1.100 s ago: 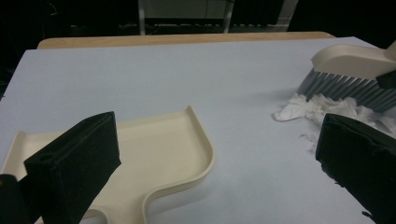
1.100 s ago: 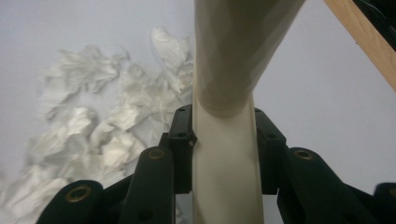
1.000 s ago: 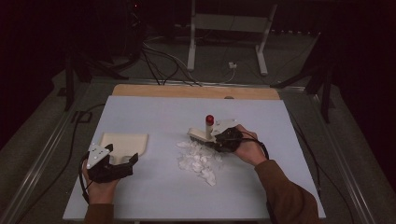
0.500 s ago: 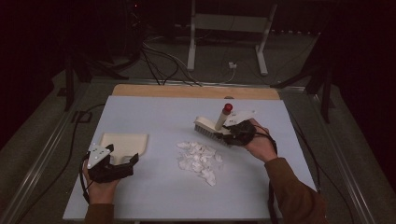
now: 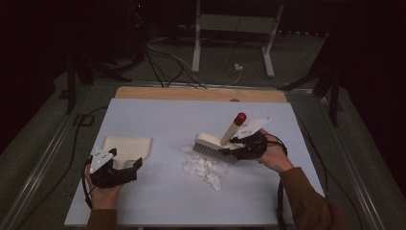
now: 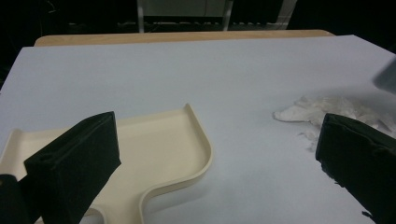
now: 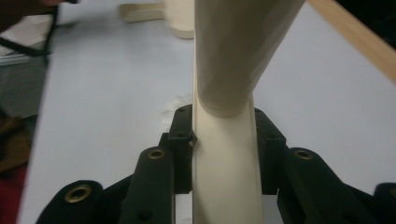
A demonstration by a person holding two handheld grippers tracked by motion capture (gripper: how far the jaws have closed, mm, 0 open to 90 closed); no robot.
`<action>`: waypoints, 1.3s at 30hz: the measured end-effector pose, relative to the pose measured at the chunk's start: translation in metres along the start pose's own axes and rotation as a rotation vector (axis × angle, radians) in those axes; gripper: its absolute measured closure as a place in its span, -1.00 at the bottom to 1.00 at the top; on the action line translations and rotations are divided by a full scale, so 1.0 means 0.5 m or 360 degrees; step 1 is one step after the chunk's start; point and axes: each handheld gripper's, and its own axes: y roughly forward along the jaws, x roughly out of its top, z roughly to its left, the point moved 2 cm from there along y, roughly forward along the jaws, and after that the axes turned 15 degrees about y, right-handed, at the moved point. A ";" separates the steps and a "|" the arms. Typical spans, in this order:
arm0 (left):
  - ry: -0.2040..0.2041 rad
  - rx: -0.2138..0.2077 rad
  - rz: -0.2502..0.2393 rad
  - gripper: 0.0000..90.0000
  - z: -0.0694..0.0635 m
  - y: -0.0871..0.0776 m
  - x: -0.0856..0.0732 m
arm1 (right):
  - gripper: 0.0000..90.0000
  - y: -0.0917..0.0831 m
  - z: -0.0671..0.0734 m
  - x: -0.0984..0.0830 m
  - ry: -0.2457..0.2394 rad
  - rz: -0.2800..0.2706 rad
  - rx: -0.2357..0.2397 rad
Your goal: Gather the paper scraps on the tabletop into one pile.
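Observation:
A cream brush (image 5: pixel 210 142) with a red-tipped handle (image 5: pixel 240 118) is clamped in my right gripper (image 5: pixel 238 146), which is shut on its body; the bristles hang at the far edge of a pile of white paper scraps (image 5: pixel 205 167). In the right gripper view the jaws of the right gripper (image 7: pixel 224 128) press both sides of the brush (image 7: pixel 223 182). A cream dustpan (image 5: pixel 128 145) lies at the left. My left gripper (image 5: pixel 125 158) rests just behind the pan's near end, open. In the left gripper view the left gripper (image 6: pixel 218 130) has wide-apart jaws with the dustpan (image 6: pixel 159 154) before them and the scraps (image 6: pixel 327 108) at right.
The pale blue table top (image 5: pixel 167 115) ends in a wooden strip (image 5: pixel 201 94) at the far edge. Cables (image 5: pixel 163 62) and a metal stand (image 5: pixel 230 43) sit on the dark floor beyond. A cable (image 5: pixel 280 201) trails from the right hand.
The right gripper has lifted the brush and carried it to the right, off the middle of the scraps, with the handle leaning more to the right. The left gripper and dustpan stayed put.

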 end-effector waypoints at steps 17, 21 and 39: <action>-0.0014 0.0006 -0.0003 -0.99 0.001 0.000 -0.001 | 0.48 0.041 0.052 -0.025 -0.0105 0.0222 0.0254; -0.0013 0.0008 -0.0001 -0.99 0.002 0.000 -0.001 | 0.48 0.049 0.061 -0.027 -0.0139 0.0260 0.0293; -0.0016 0.0009 0.0000 -0.99 0.002 -0.001 -0.001 | 0.48 0.094 0.071 -0.055 -0.0234 0.0517 0.0395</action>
